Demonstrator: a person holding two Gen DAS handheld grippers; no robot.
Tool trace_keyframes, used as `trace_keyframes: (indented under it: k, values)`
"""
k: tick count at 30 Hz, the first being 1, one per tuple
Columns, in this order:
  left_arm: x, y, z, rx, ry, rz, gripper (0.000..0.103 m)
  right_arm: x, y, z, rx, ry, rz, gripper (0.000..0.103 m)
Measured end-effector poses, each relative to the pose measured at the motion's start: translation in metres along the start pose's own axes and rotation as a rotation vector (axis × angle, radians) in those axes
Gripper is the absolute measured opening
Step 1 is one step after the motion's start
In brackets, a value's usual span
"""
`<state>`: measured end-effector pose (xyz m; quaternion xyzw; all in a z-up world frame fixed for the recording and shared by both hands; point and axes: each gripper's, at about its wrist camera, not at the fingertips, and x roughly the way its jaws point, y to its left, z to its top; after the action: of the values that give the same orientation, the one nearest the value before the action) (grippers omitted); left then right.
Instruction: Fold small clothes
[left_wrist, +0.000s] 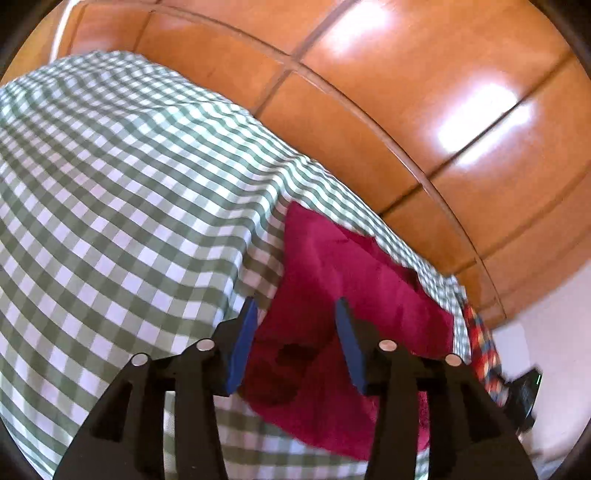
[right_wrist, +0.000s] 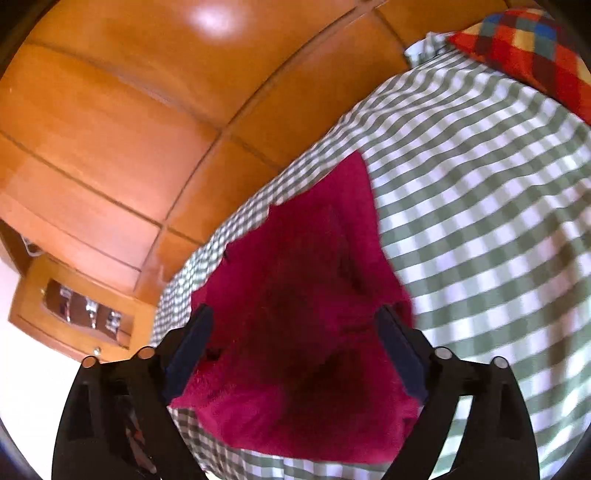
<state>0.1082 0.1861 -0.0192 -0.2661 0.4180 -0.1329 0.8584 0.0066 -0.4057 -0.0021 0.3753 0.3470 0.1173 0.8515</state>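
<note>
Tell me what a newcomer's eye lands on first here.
The crimson cloth stands out first, lying rumpled on the green-checked sheet right ahead of both open claws. Behind the bed runs a glossy orange wood headboard, and a bright plaid pillow sits at the sheet's far corner.

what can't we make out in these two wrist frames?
- Red garment: near edge hidden behind the left gripper in the left wrist view; the type of garment and how many times it is folded are unclear.
- Same garment in the right wrist view: motion blur, lower corners behind the right gripper.
- Colourful checked cushion: cut off by the frame edge.
- Cabinet contents: too small.
</note>
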Motion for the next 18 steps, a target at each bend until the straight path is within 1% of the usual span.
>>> trace_keyframes:
  k: [1,2,5,7,8,9,10,11,12,13,14,15,16,17,18]
  values:
    - [-0.001,-0.001,-0.007,0.034,0.011,-0.01,0.052,-0.007,-0.003,-0.002,-0.006,-0.002,-0.011,0.09]
    - [0.001,-0.001,-0.011,0.06,0.023,-0.018,0.054,-0.014,-0.009,-0.009,-0.021,0.007,-0.035,0.09]
    - [0.001,-0.003,-0.039,0.175,0.079,-0.026,0.056,-0.025,-0.021,-0.028,-0.071,0.048,-0.098,0.09]
    - [0.005,-0.003,-0.054,0.232,0.11,0.002,0.056,-0.023,-0.023,-0.045,-0.127,0.087,-0.143,0.088]
    - [0.006,-0.005,-0.061,0.257,0.125,0.015,0.056,-0.019,-0.023,-0.051,-0.151,0.099,-0.165,0.081]
    - [0.012,-0.006,-0.067,0.286,0.142,0.032,0.056,-0.014,-0.024,-0.054,-0.175,0.112,-0.188,0.069]
    - [0.017,-0.009,-0.07,0.312,0.155,0.049,0.055,-0.005,-0.021,-0.058,-0.2,0.126,-0.21,0.061]
    - [0.021,-0.012,-0.072,0.329,0.159,0.06,0.054,0.003,-0.021,-0.06,-0.212,0.14,-0.219,0.049]
    - [0.025,-0.016,-0.072,0.343,0.16,0.066,0.054,0.01,-0.018,-0.062,-0.225,0.151,-0.232,0.042]
    - [0.03,-0.021,-0.07,0.352,0.162,0.076,0.054,0.021,-0.015,-0.063,-0.258,0.159,-0.269,0.038]
    - [0.034,-0.024,-0.068,0.356,0.166,0.088,0.052,0.028,-0.012,-0.064,-0.286,0.169,-0.297,0.031]
    - [0.039,-0.028,-0.067,0.365,0.178,0.098,0.048,0.032,-0.01,-0.065,-0.302,0.175,-0.311,0.03]
    - [0.043,-0.033,-0.067,0.387,0.194,0.107,0.035,0.034,-0.009,-0.065,-0.311,0.178,-0.316,0.025]
    - [0.045,-0.035,-0.068,0.404,0.201,0.12,0.027,0.032,-0.008,-0.065,-0.318,0.179,-0.32,0.021]
    - [0.045,-0.036,-0.069,0.417,0.204,0.129,0.024,0.03,-0.008,-0.066,-0.319,0.179,-0.319,0.018]
